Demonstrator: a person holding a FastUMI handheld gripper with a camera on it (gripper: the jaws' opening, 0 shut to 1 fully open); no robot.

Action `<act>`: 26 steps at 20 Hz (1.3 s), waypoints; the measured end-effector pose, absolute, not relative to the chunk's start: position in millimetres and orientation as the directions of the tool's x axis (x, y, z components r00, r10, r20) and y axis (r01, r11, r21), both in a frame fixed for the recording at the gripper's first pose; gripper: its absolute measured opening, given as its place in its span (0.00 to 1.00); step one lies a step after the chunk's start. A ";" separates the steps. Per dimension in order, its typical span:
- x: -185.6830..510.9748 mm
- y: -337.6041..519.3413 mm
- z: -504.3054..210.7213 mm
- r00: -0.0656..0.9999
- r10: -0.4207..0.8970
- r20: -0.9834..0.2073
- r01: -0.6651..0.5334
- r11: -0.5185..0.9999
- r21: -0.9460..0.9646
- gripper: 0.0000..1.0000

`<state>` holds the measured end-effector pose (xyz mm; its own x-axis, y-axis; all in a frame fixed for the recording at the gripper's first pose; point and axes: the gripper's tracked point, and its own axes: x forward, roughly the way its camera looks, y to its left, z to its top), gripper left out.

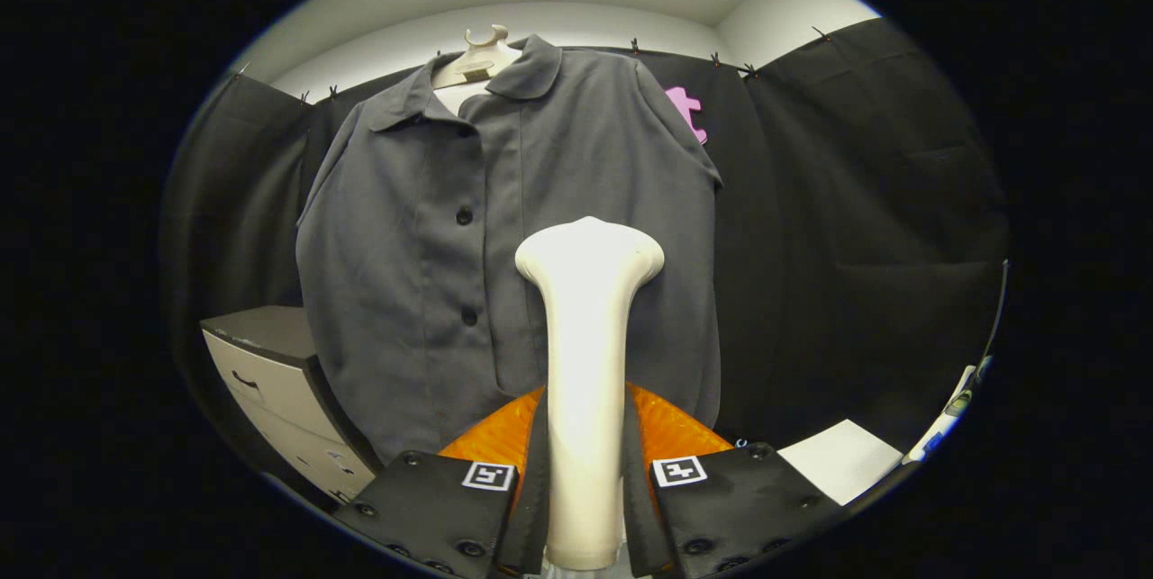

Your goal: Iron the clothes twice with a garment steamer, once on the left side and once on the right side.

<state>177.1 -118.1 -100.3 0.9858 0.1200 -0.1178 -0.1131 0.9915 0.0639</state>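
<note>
A grey button-front shirt (pixel 423 228) hangs on a pale hanger (pixel 482 57) against the black booth wall. A cream garment steamer (pixel 585 336) stands upright between my fingers, its wide head raised in front of the shirt's right half, near the middle of the front. My gripper (pixel 584 480) is shut on the steamer's handle, with both fingers pressing its sides. Whether the head touches the fabric cannot be told.
A beige drawer cabinet (pixel 279 390) with a dark top stands below the shirt on the left. A white surface (pixel 842 462) lies low on the right, beside a white device with a cable (pixel 955 408).
</note>
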 end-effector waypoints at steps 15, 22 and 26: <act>136.9 -128.8 -203.6 0.951 0.108 -0.289 -0.085 0.992 0.092 0.42; 102.4 -127.4 -171.4 0.964 0.082 -0.254 -0.054 0.992 0.114 0.42; 68.4 -106.8 -127.2 0.975 0.104 -0.196 -0.082 0.990 0.118 0.42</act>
